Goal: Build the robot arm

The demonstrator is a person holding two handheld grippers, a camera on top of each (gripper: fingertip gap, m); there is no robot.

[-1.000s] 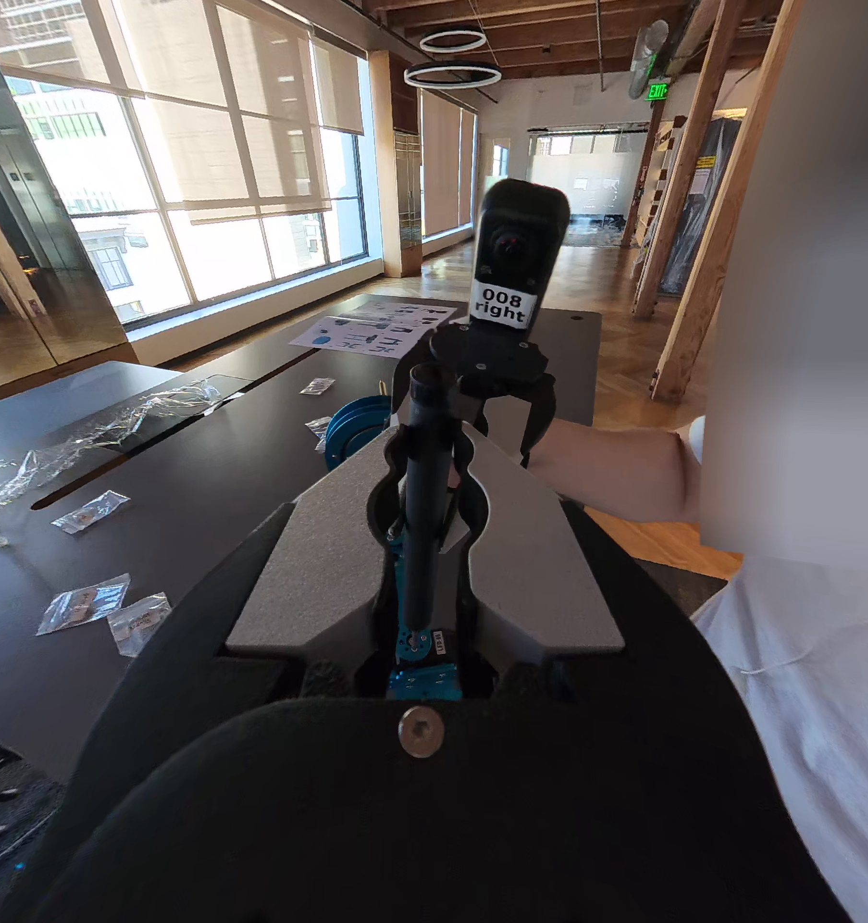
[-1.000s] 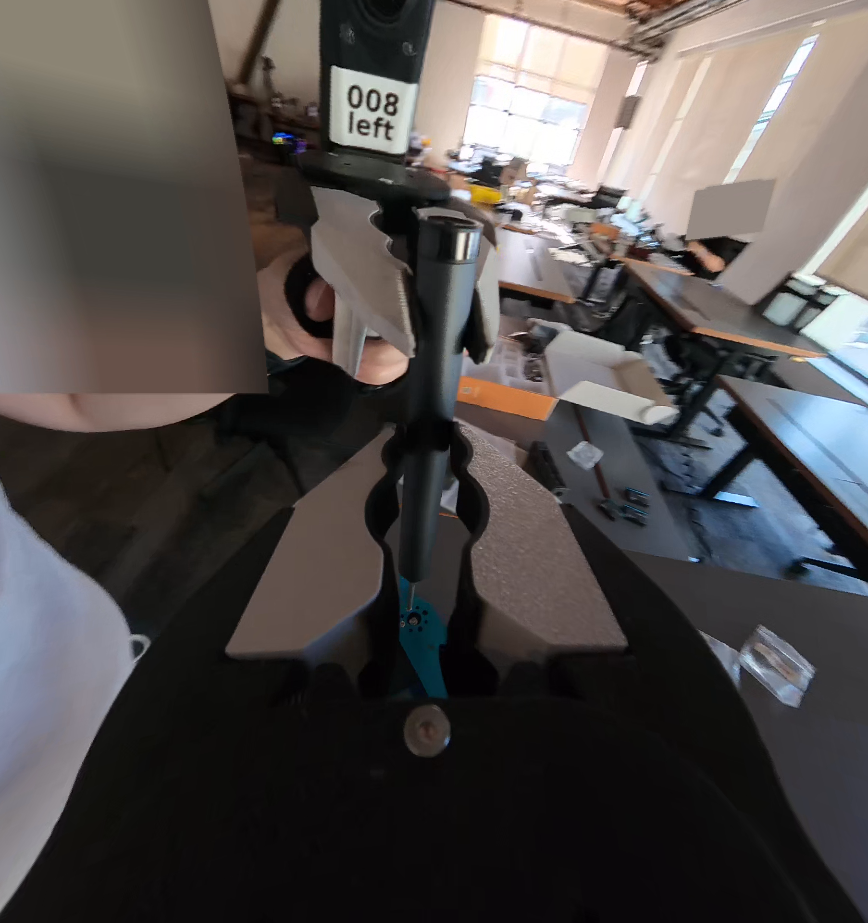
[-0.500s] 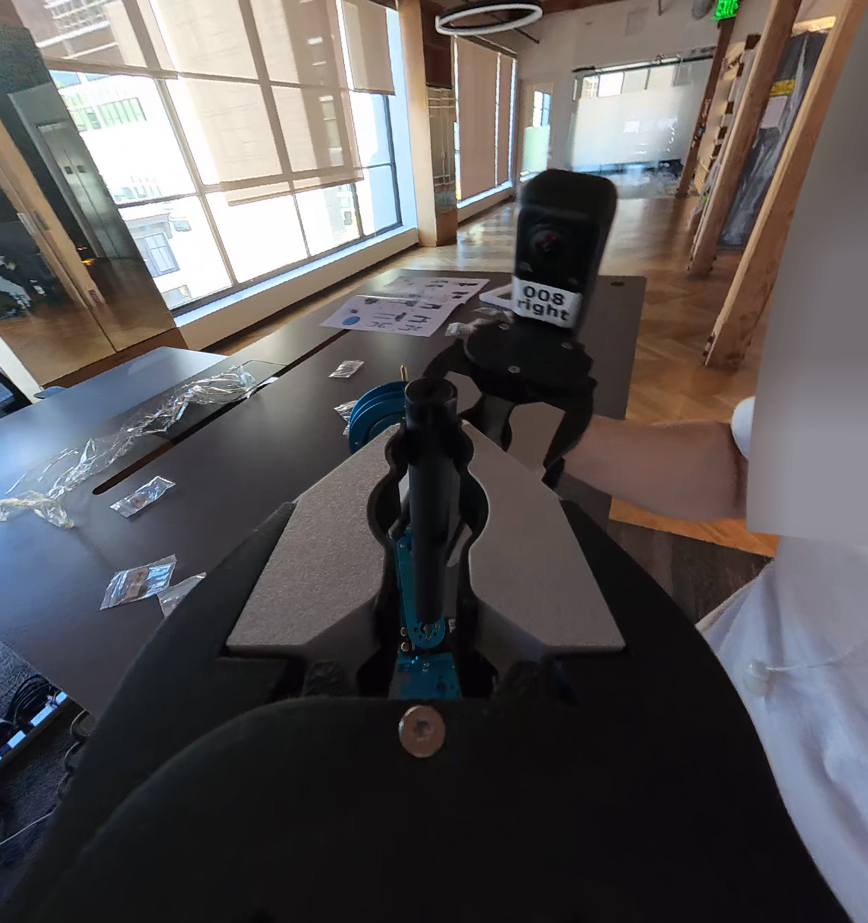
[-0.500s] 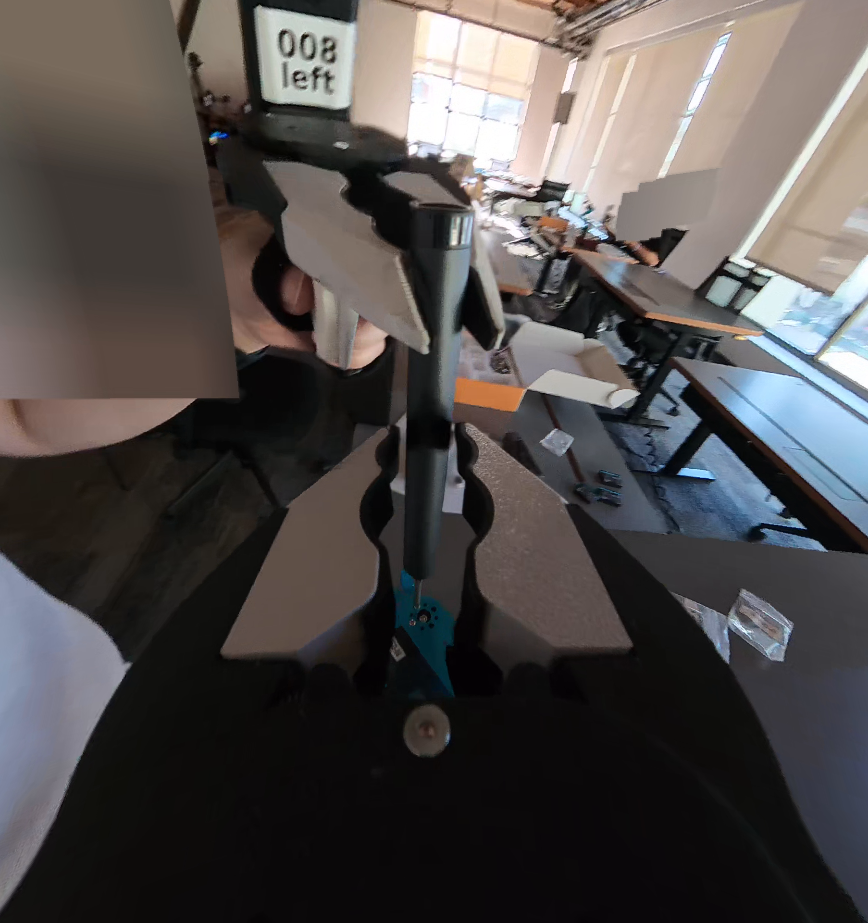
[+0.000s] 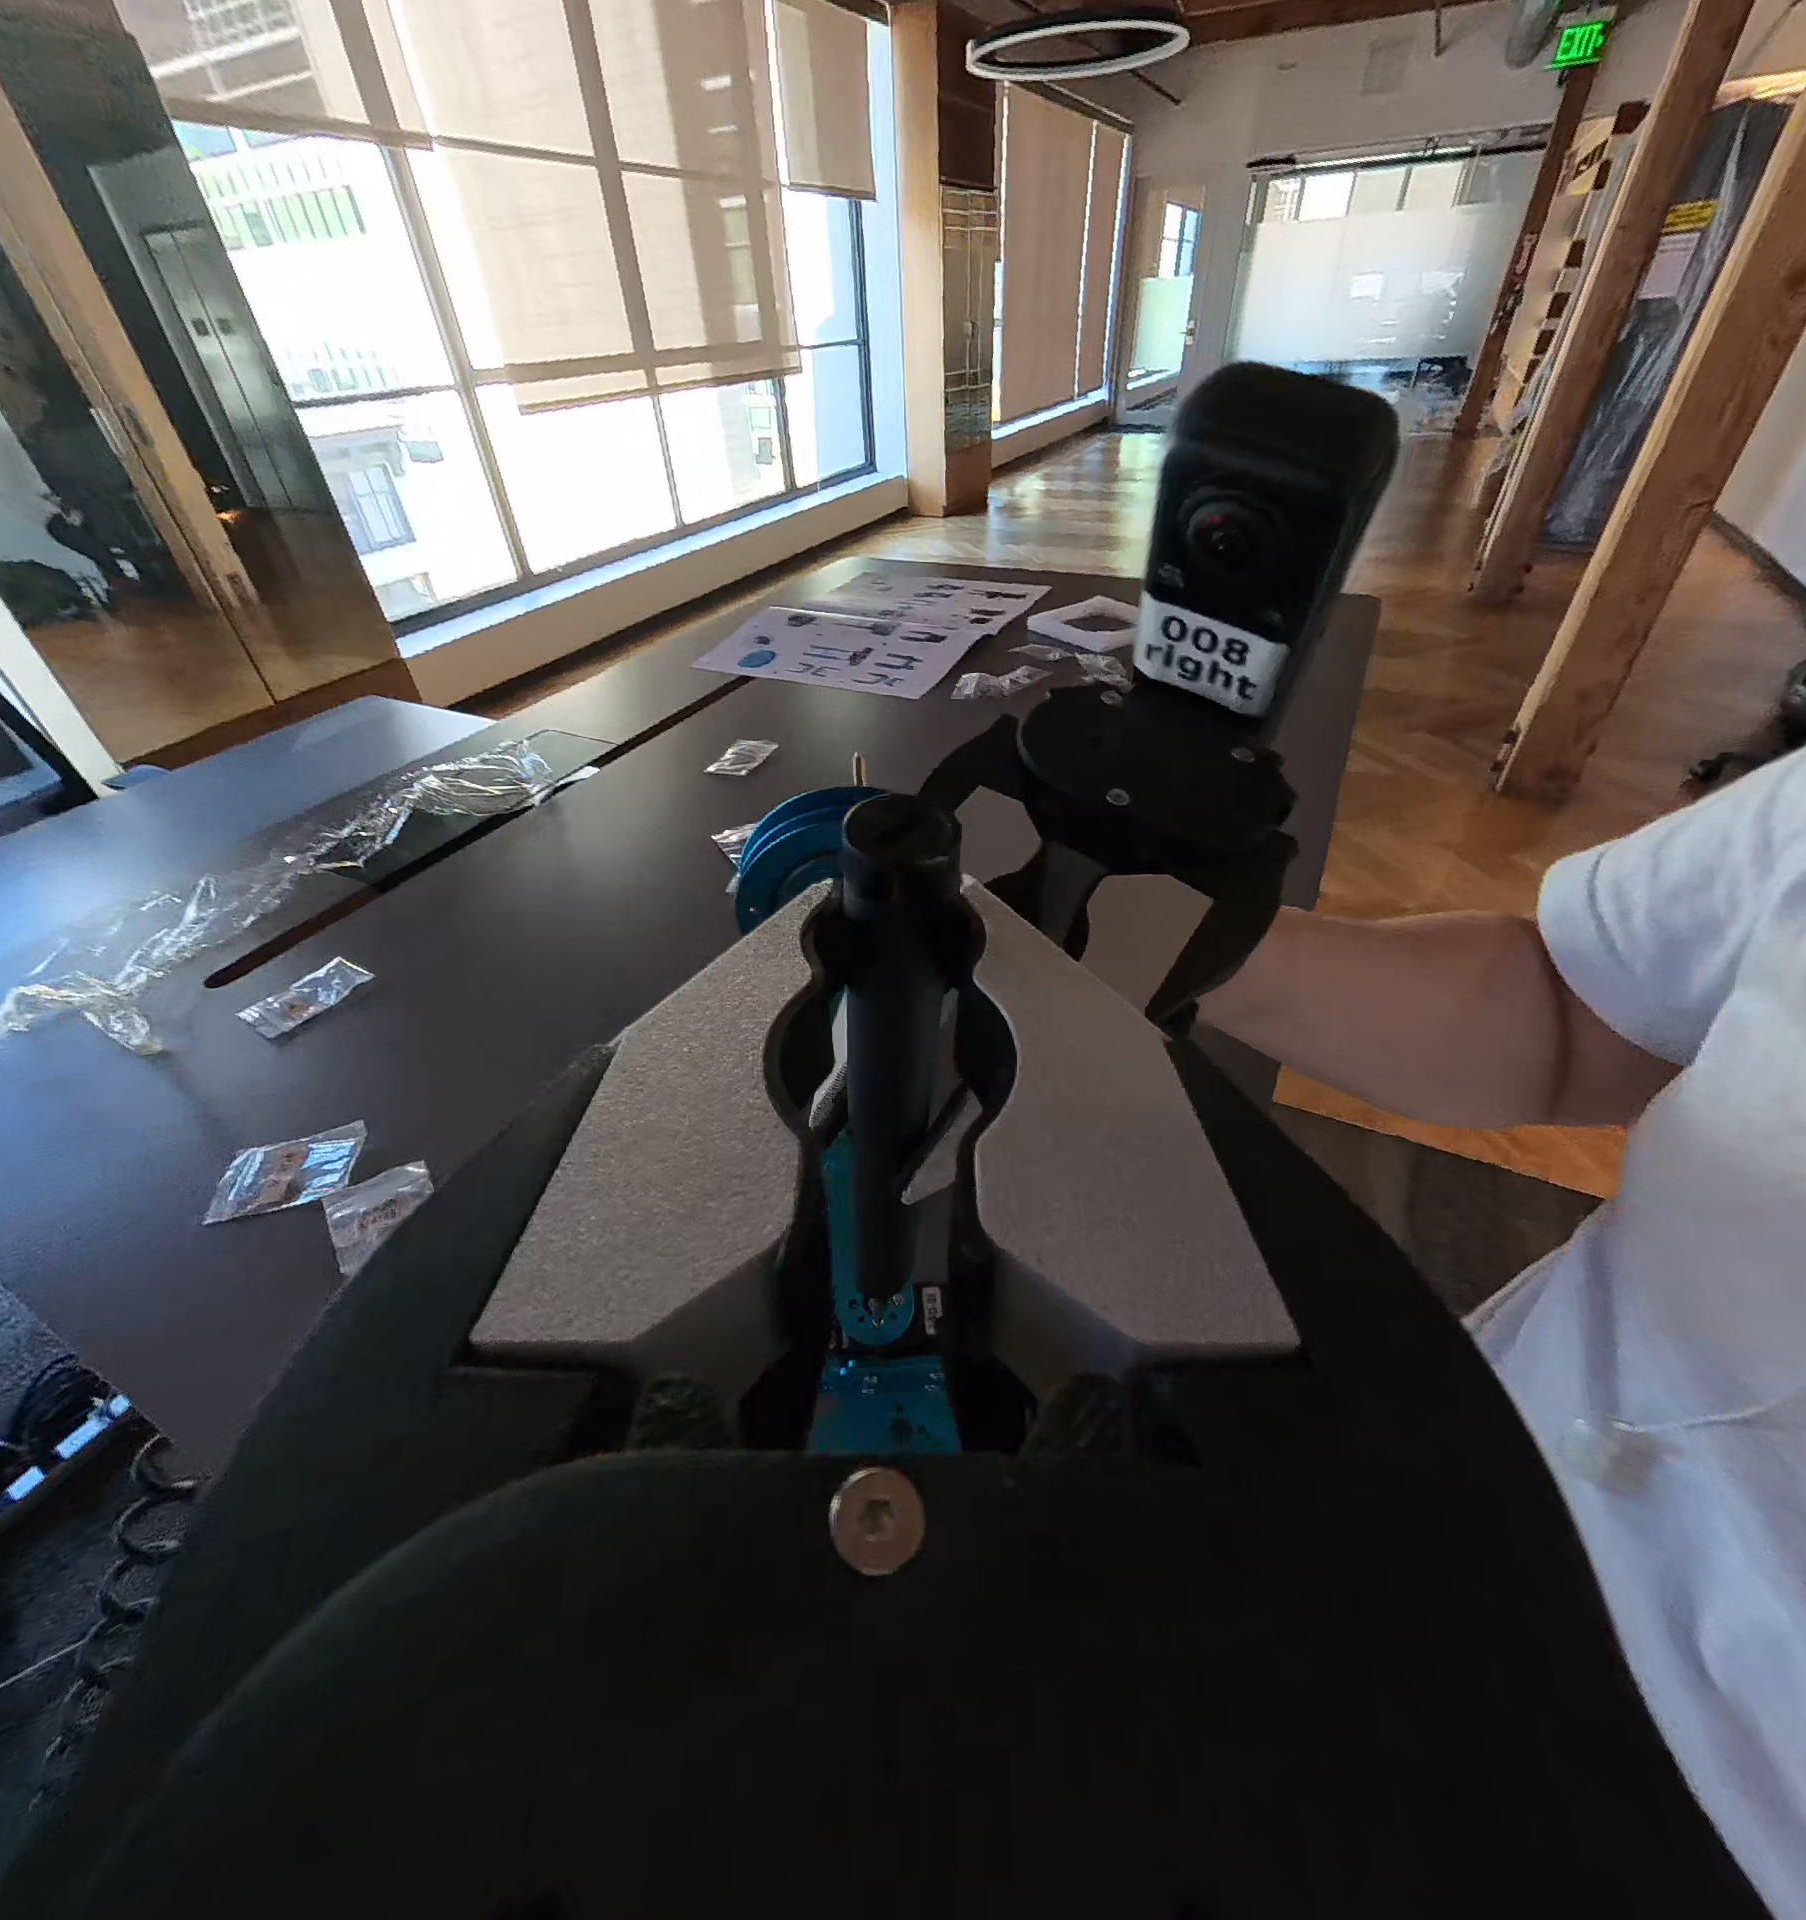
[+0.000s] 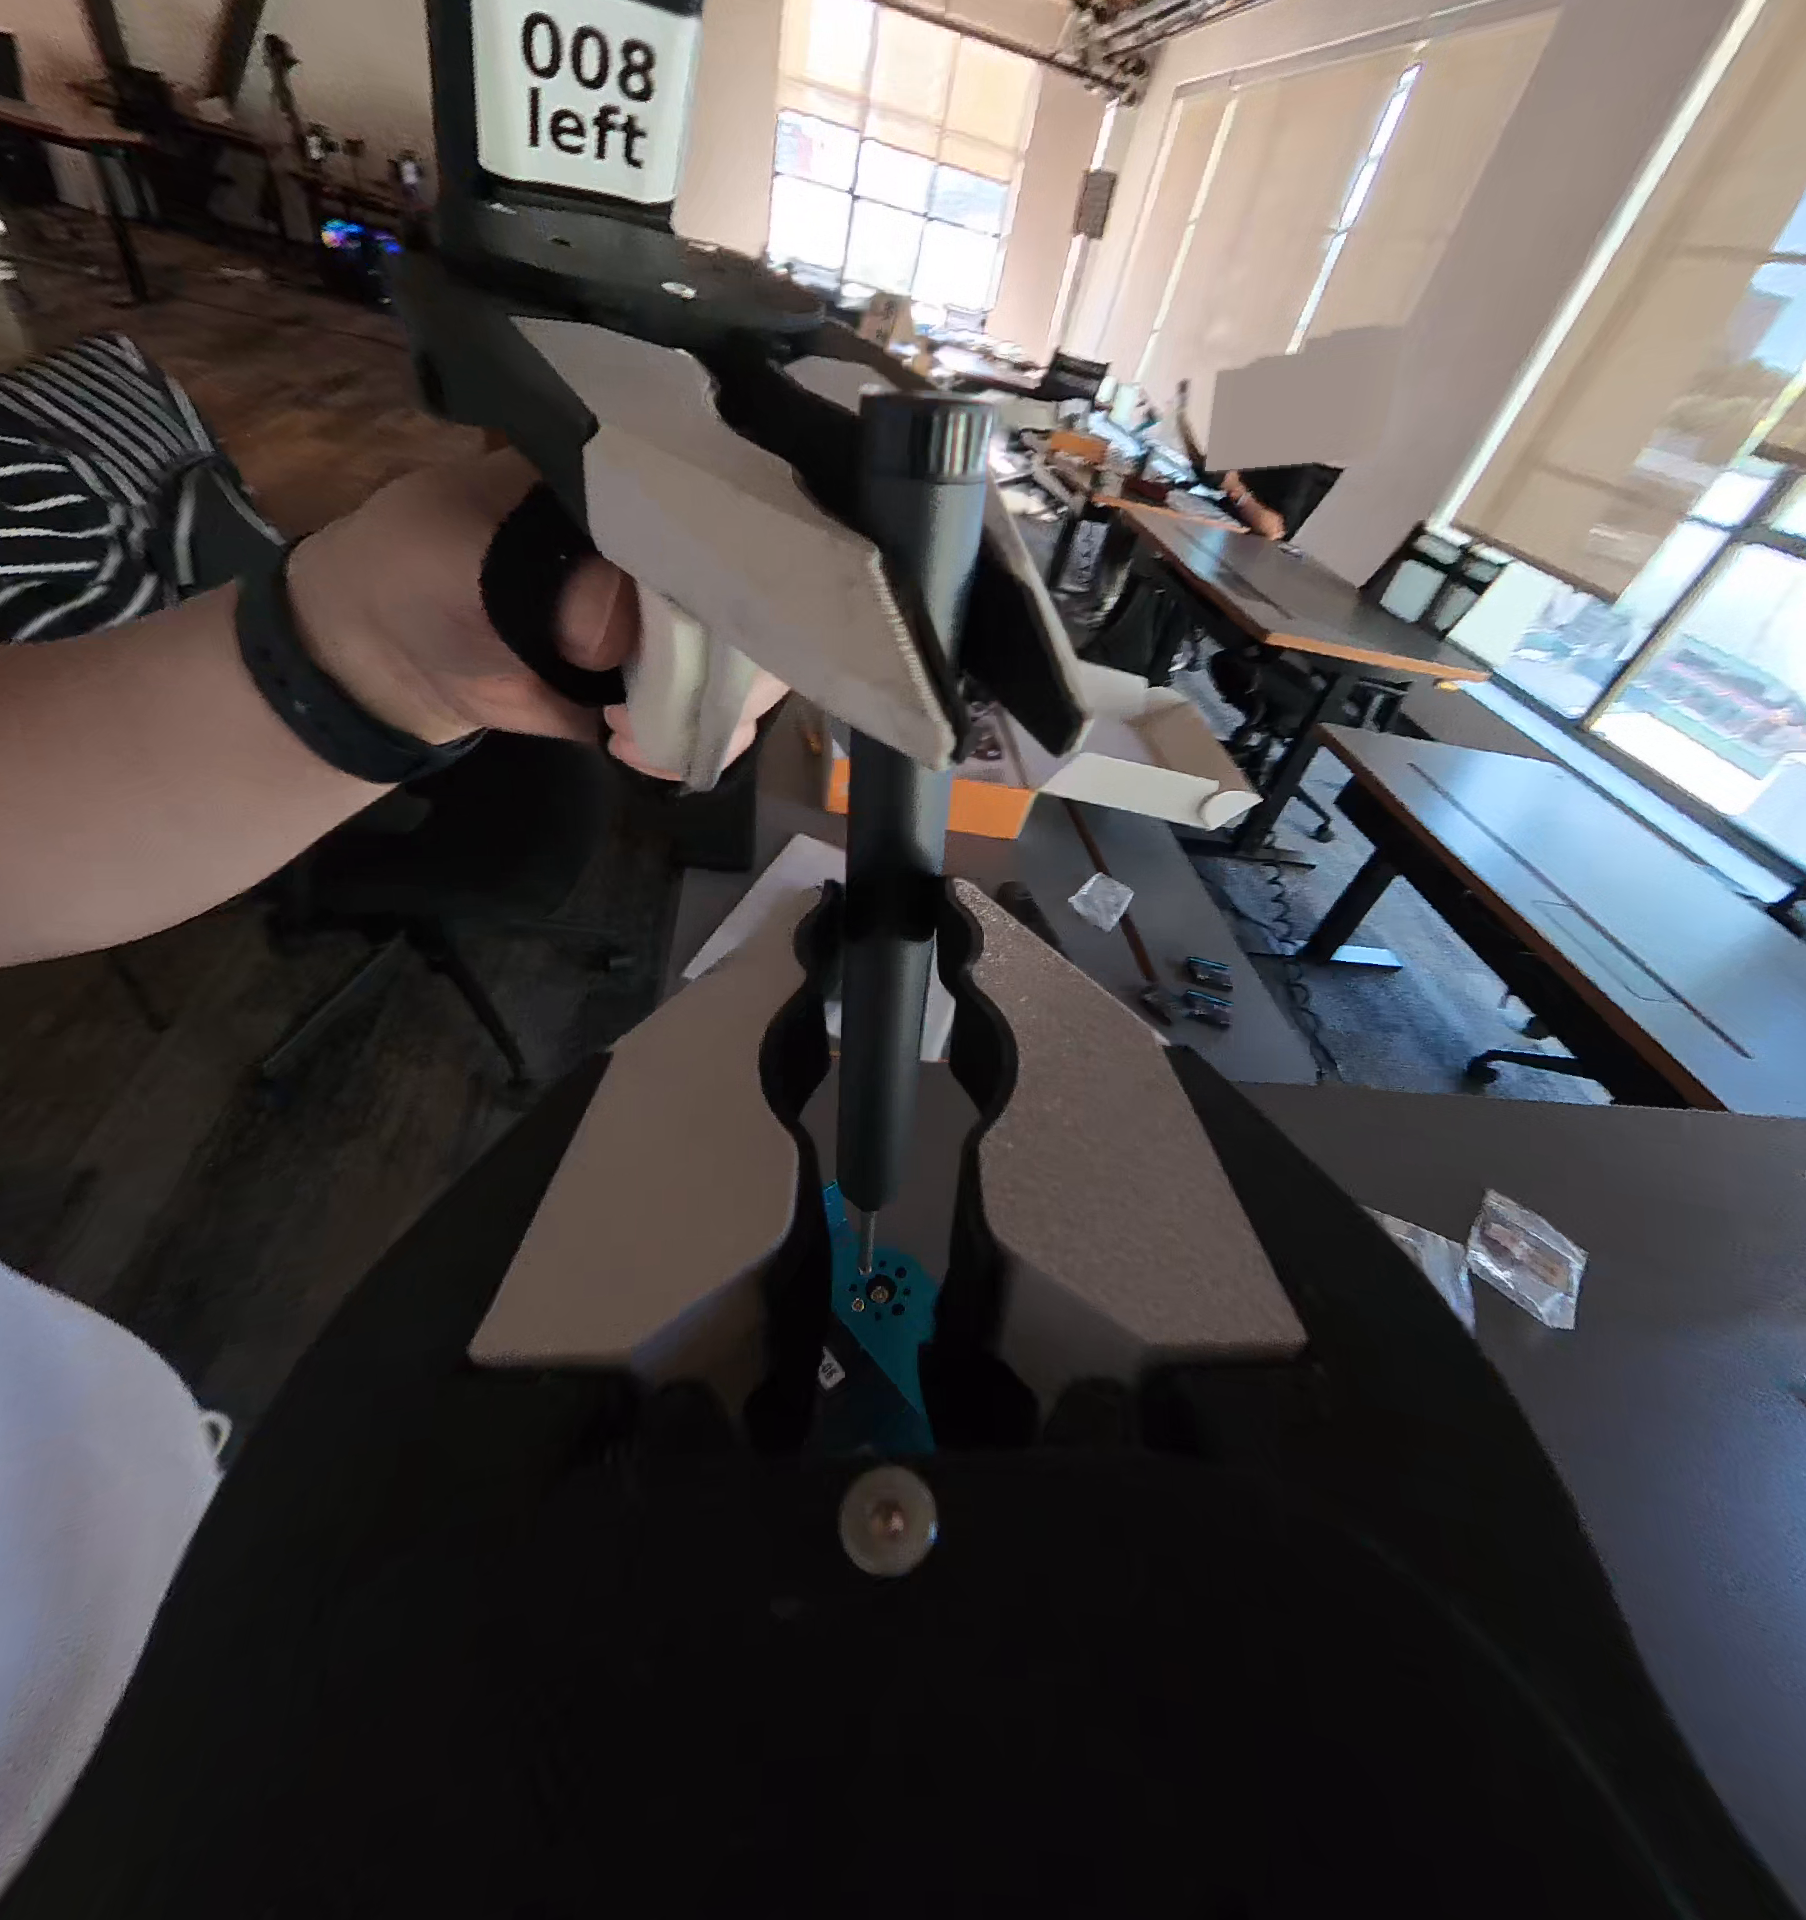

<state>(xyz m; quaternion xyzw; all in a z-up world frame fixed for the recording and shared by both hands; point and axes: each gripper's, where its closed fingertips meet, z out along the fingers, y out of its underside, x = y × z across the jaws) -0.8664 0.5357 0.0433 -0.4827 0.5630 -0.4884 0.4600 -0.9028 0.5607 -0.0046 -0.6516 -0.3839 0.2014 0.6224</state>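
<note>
In the left wrist view, small clear plastic bags lie at the left edge of the dark table, with crumpled plastic wrap above them toward the upper left. At frame centre the left gripper has its grey fingers pressed against a dark, upright screwdriver, gripping it from both sides. A blue grooved wheel stands on the table just behind the fingertips, and printed sheets lie farther back. Low in the gap between the fingers sits a teal bracket with a ring of holes. To the right, a bare forearm reaches in from a white sleeve. In the right wrist view, a hand with a black wristband holds the left gripper at upper left, clamped high on the screwdriver below its knurled cap. At centre the right gripper closes its fingertips on the shaft lower down, and the thin bit meets the teal bracket's hub. What carries the bracket is hidden, so that cannot be told. More small bags lie on the table at right.
</note>
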